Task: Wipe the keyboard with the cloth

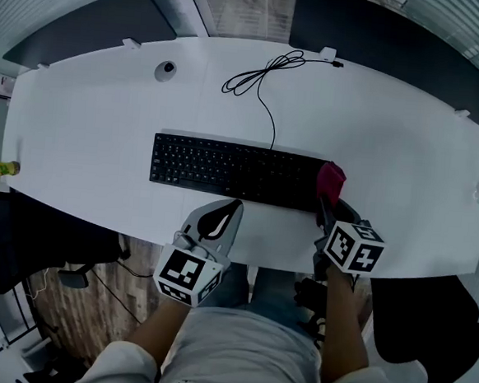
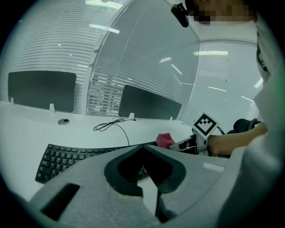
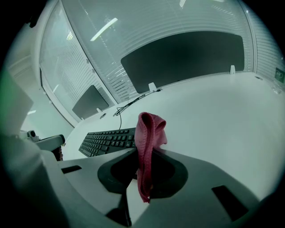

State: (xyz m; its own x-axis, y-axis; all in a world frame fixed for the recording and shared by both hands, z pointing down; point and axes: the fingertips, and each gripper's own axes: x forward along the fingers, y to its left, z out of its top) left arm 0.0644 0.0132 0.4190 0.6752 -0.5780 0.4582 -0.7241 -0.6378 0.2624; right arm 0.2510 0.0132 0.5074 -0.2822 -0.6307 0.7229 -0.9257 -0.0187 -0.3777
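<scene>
A black keyboard (image 1: 237,171) lies across the middle of the white desk (image 1: 393,132); it also shows in the left gripper view (image 2: 67,156) and the right gripper view (image 3: 109,140). My right gripper (image 1: 326,203) is shut on a pink cloth (image 1: 330,180), which sticks up between the jaws (image 3: 147,147) at the keyboard's right end. My left gripper (image 1: 237,203) is shut and holds nothing, its tips (image 2: 144,148) at the keyboard's near edge. The cloth (image 2: 164,140) is seen from the left too.
The keyboard's black cable (image 1: 263,74) coils toward the desk's far edge. A round grommet (image 1: 166,70) sits at the back left. A yellow-green bottle (image 1: 2,168) stands at the desk's left end. Dark chairs (image 1: 21,235) stand beside me. Dark panels (image 3: 182,55) line the far edge.
</scene>
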